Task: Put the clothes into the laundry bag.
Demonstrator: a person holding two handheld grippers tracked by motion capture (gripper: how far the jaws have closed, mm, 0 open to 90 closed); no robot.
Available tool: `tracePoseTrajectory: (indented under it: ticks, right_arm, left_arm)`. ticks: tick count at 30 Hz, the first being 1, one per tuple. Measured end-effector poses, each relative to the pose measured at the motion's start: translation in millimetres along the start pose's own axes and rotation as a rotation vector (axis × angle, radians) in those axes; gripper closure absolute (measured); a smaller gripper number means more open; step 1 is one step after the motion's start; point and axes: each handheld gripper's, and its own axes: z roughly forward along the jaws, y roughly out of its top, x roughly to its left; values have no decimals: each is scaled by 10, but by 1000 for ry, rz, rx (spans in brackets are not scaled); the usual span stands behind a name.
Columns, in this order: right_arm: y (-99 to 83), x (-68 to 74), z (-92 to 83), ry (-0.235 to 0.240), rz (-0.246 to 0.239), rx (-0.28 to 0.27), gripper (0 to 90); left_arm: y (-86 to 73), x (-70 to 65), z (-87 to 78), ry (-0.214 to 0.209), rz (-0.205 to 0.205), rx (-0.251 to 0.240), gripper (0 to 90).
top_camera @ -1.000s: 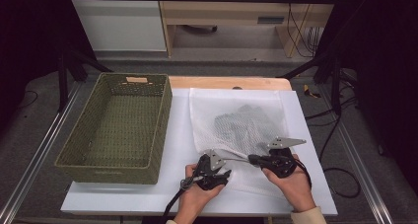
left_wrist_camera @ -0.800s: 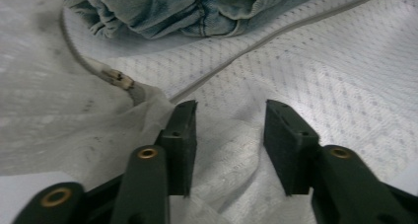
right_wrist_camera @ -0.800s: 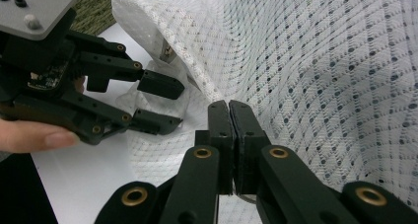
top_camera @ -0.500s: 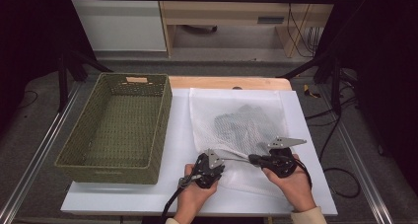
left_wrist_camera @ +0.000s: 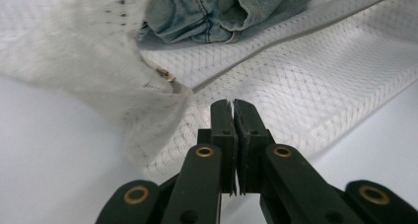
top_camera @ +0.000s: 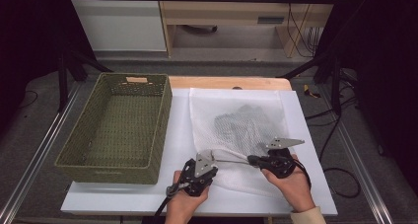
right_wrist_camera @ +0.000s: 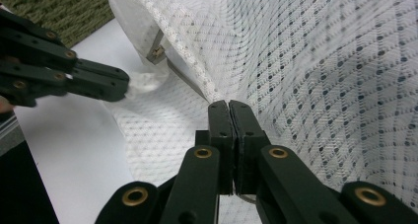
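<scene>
A white mesh laundry bag [top_camera: 217, 103] lies on the white board [top_camera: 310, 184] with a dark denim garment [top_camera: 239, 125] inside it. My left gripper [top_camera: 213, 159] is shut on the bag's near left corner, beside the zip pull [left_wrist_camera: 166, 76]. My right gripper [top_camera: 250, 160] is shut on the upper mesh layer [right_wrist_camera: 320, 61] and lifts it. The bag's mouth gapes between the two, so the left gripper view shows the folded denim [left_wrist_camera: 222, 12] over the lower mesh layer [left_wrist_camera: 320, 86]. In the right gripper view the left gripper [right_wrist_camera: 123, 86] touches bunched mesh near the zip end [right_wrist_camera: 157, 51].
A green woven basket [top_camera: 103, 169] stands to the left of the bag, its near right corner close to my left hand. The board's near edge runs just under both hands. A wooden table edge [top_camera: 226, 82] shows behind the bag.
My left gripper has shifted slightly left and away from the person, pulling the bag's edge taut between the grippers. The right hand has barely moved.
</scene>
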Motion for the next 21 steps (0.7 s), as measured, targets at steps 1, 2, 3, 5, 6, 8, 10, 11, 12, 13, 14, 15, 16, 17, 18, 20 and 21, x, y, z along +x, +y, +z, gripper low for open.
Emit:
tracePoseTrajectory:
  ticks: [1,2,3,5,6,8,10,11,12,13,14,15,16,17,18,20,21]
  right_arm:
    - [-1,8,5,1,-2,5,891]
    - [-2,13,12,0,-6,8,891]
    - [-3,23,13,2,-5,14,891]
    - [-7,38,23,2,-11,16,891]
    - [-10,47,28,3,-14,22,891]
    - [-17,67,44,9,-16,34,891]
    - [-27,81,61,9,-25,45,891]
    - [-31,89,68,10,-24,49,891]
    - [-34,95,72,12,-27,50,891]
    - [-37,102,71,14,-25,54,891]
    - [-41,103,73,15,-30,54,891]
    - [-46,115,71,14,-20,60,891]
    - [-51,114,71,15,-27,60,891]
    - [-58,118,71,16,-30,64,891]
    - [-64,124,74,16,-30,67,891]
    - [-77,139,86,18,-28,75,891]
    - [-82,144,92,15,-31,79,891]
  left_arm:
    - [-26,3,-32,0,-6,-7,884]
    - [-51,5,-64,0,-10,-10,884]
    - [-73,5,-97,3,-12,-12,884]
    - [-119,9,-160,7,-16,-15,884]
    - [-144,15,-188,10,-19,-18,884]
    - [-200,31,-241,10,-27,-22,884]
    - [-256,39,-289,16,-30,-20,884]
    - [-284,39,-308,17,-36,-19,884]
    - [-308,43,-325,16,-40,-17,884]
    - [-330,45,-338,15,-44,-20,884]
    - [-344,43,-353,16,-48,-17,884]
    - [-357,43,-367,15,-49,-18,884]
    - [-366,40,-381,18,-48,-23,884]
    - [-374,29,-393,21,-48,-24,883]
    - [-379,18,-407,30,-44,-17,883]
    - [-403,7,-429,38,-32,-9,883]
    - [-418,6,-443,38,-28,-5,883]
